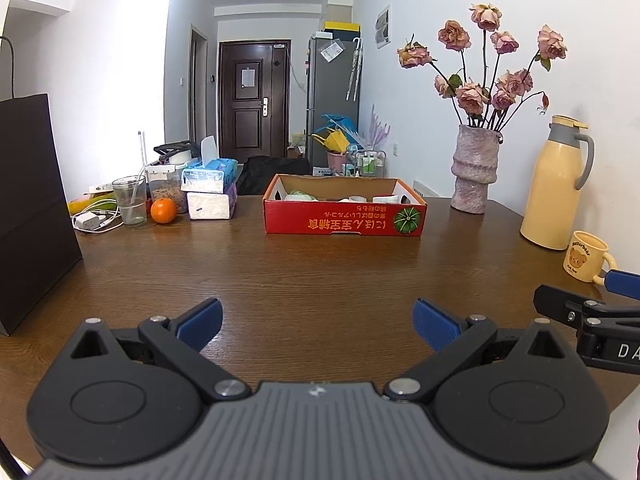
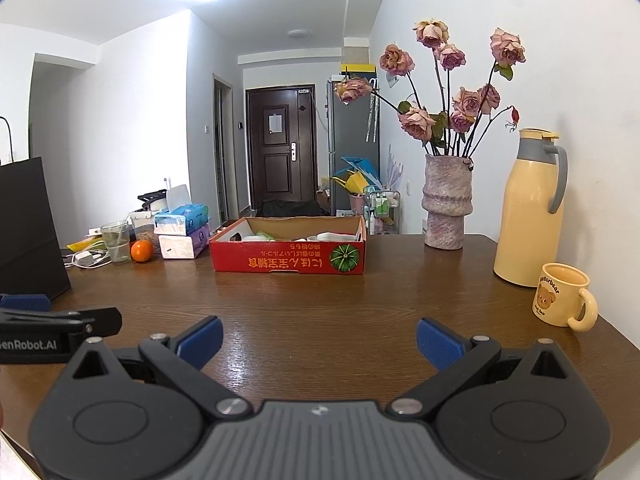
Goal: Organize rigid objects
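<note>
The red cardboard box point(image 1: 344, 212) is standing at the centre of both views, and its near wall is hiding most of its contents: only pale rims are showing above the edge, too little to name.

At the left edge of the left wrist view, the black paper bag point(image 1: 34, 208) is being cut off.

At that view's right edge, the right gripper point(image 1: 612, 292) is entering only in part, and its yellow mug point(image 1: 586, 256) is partly covered by one blue finger.

In the right wrist view, the left gripper point(image 2: 24, 312) is being cropped at the left edge.
</note>
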A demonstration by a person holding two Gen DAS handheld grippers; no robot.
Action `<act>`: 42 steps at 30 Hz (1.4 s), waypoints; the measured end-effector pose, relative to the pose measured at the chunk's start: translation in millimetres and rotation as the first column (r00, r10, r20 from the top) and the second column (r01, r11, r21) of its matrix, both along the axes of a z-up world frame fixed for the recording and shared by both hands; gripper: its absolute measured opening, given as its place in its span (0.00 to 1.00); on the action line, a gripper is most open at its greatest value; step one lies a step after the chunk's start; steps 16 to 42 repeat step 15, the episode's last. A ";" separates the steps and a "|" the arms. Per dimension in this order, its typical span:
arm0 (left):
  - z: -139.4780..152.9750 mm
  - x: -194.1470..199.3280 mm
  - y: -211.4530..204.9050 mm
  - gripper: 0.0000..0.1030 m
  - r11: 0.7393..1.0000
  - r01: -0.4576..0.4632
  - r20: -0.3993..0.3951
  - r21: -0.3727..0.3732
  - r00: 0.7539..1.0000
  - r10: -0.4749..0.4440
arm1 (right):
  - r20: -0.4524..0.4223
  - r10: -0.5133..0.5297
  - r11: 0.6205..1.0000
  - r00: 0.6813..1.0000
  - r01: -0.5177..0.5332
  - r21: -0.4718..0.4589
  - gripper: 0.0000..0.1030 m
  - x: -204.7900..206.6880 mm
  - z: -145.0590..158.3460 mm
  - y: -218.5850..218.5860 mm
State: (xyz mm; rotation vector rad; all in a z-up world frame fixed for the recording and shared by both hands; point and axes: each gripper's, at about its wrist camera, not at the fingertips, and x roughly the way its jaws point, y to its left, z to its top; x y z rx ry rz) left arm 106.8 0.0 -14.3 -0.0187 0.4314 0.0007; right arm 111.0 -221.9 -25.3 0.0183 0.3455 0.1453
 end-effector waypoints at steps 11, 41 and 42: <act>-2.1 0.5 1.2 1.00 1.000 0.000 -0.005 0.003 1.000 0.000 | 0.000 0.000 1.000 1.000 0.000 -0.003 1.00 0.5 0.6 0.5; -3.7 1.8 2.7 1.00 1.000 -0.002 -0.011 -0.005 1.000 0.002 | -0.001 0.000 1.000 1.000 0.000 -0.003 1.00 0.6 0.4 0.6; -3.7 1.8 2.7 1.00 1.000 -0.002 -0.011 -0.005 1.000 0.002 | -0.001 0.000 1.000 1.000 0.000 -0.003 1.00 0.6 0.4 0.6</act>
